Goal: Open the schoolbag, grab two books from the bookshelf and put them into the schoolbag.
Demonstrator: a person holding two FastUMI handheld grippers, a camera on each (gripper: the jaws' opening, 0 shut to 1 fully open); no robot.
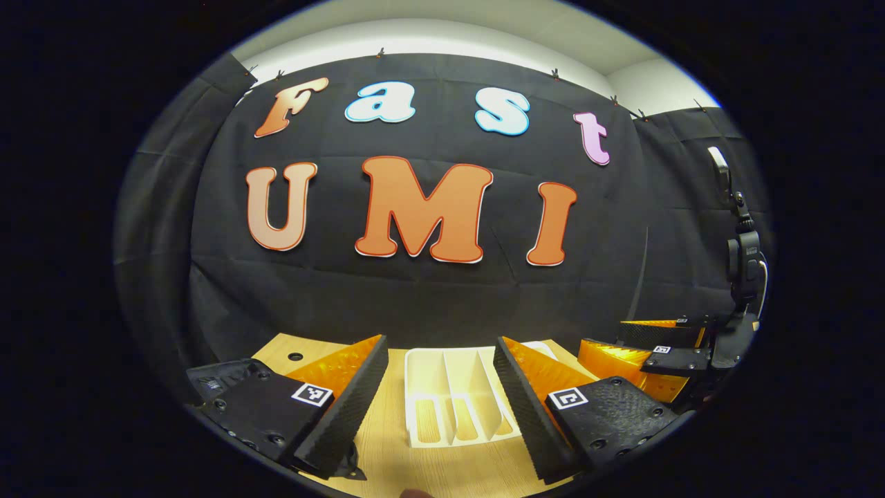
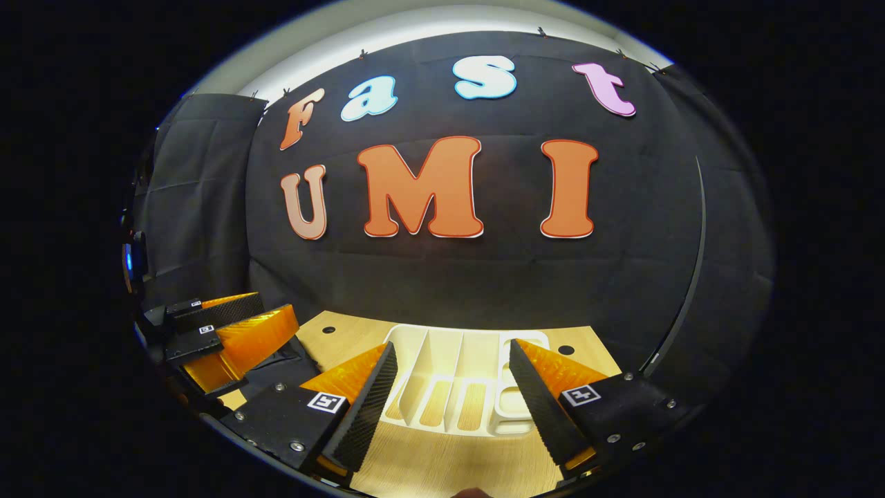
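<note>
A white slotted bookshelf stands on the wooden table, straight ahead of both grippers. Its dividers are bare, and wood shows through the openings in its base. My left gripper is open, its fingers framing the shelf from the near side. My right gripper is open too, with the shelf between its fingertips but farther off. Black fabric, perhaps the schoolbag, lies at the table's left edge; it appears again below the left gripper.
The right gripper hovers at the right of the left gripper view. A black stand with a device rises behind it. The table has round holes near its far corners, and the black booth wall closes the back.
</note>
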